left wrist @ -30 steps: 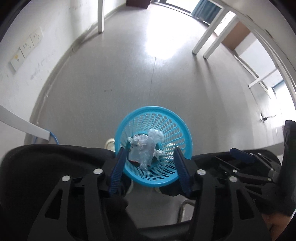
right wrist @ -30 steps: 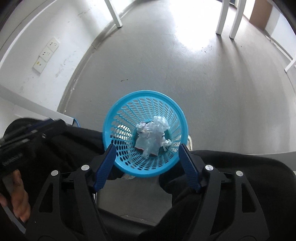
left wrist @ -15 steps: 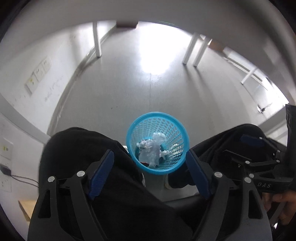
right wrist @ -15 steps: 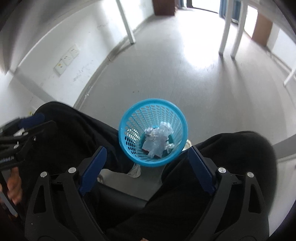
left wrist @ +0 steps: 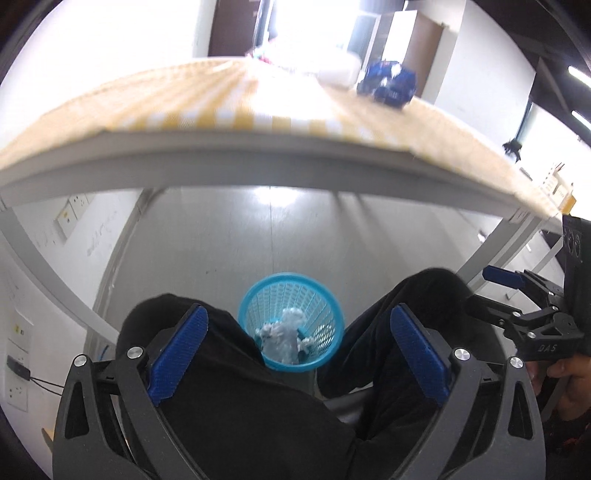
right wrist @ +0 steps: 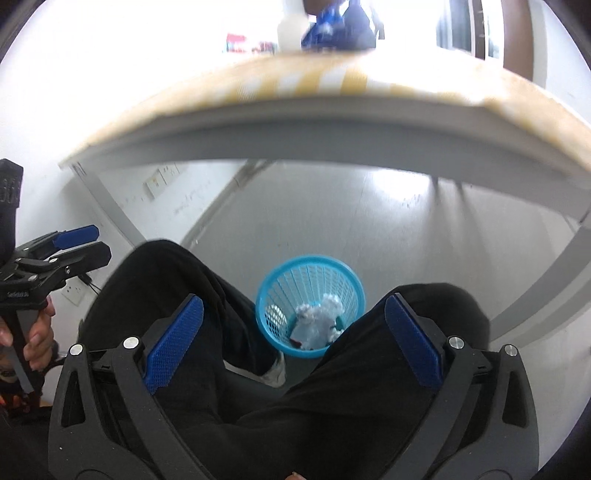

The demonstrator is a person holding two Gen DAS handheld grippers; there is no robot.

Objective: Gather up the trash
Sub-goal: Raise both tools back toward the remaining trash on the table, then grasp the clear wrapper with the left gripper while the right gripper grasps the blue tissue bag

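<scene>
A blue mesh basket [left wrist: 325, 306] [right wrist: 310, 266] stands on the grey floor under the table, between a seated person's knees. Crumpled white and clear trash [left wrist: 282, 336] [right wrist: 317, 321] lies inside it. My left gripper [left wrist: 295, 314] hangs high above the basket, its jaws opening wide with nothing between them. My right gripper [right wrist: 293, 300] is at a similar height, its jaws also opening and empty. Each gripper shows at the edge of the other's view. On the table top sit a crumpled blue wrapper [left wrist: 388, 83] [right wrist: 332, 26] and a white container [left wrist: 338, 72] [right wrist: 291, 26].
The table [left wrist: 221, 110] [right wrist: 295, 85] has a yellow striped cloth and a thick grey front edge across both views. The person's legs in black trousers [left wrist: 221, 369] [right wrist: 166, 295] flank the basket. White walls with sockets [left wrist: 72, 214] lie left; table legs [left wrist: 498, 247] stand right.
Both grippers have risen and drawn back from the basket, and their jaws have spread wider. The table edge and top have come into view; the basket looks smaller.
</scene>
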